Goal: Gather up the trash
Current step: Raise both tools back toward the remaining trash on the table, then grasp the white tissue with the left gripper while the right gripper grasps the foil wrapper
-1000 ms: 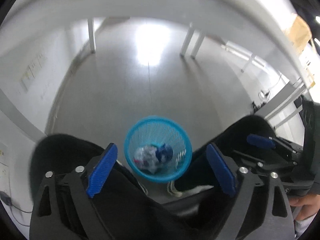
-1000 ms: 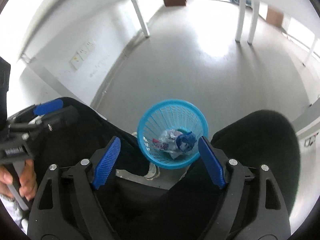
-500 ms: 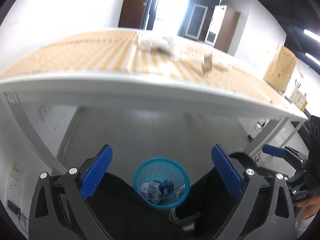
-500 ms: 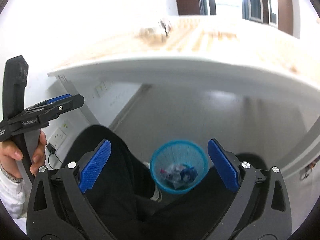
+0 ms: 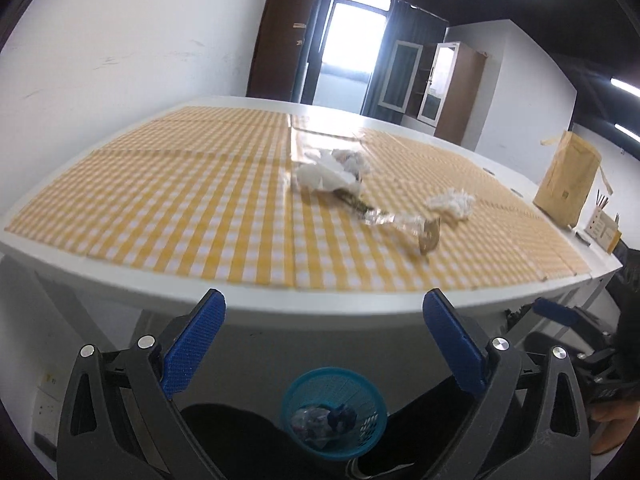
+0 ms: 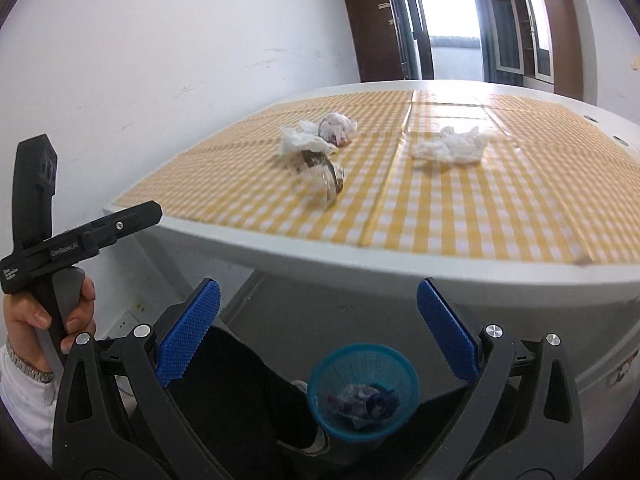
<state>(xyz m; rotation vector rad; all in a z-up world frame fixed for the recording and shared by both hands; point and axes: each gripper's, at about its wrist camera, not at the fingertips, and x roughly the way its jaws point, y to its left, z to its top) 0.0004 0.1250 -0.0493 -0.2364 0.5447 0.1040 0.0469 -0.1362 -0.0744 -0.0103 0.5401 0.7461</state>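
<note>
left gripper (image 5: 323, 338) is hanging with its blue-padded jaws spread wide and gripping nothing, below the near edge of the white table with the yellow checked cloth (image 5: 192, 208); right gripper (image 6: 318, 324) is doing likewise, spread and empty. crumpled white tissue (image 5: 451, 202), a second white wad (image 5: 320, 176) and a clear plastic wrapper (image 5: 394, 222) are lying on the cloth, well apart from both grippers. round blue mesh waste basket (image 5: 370, 426) is sitting on the floor below, holding crumpled trash
</note>
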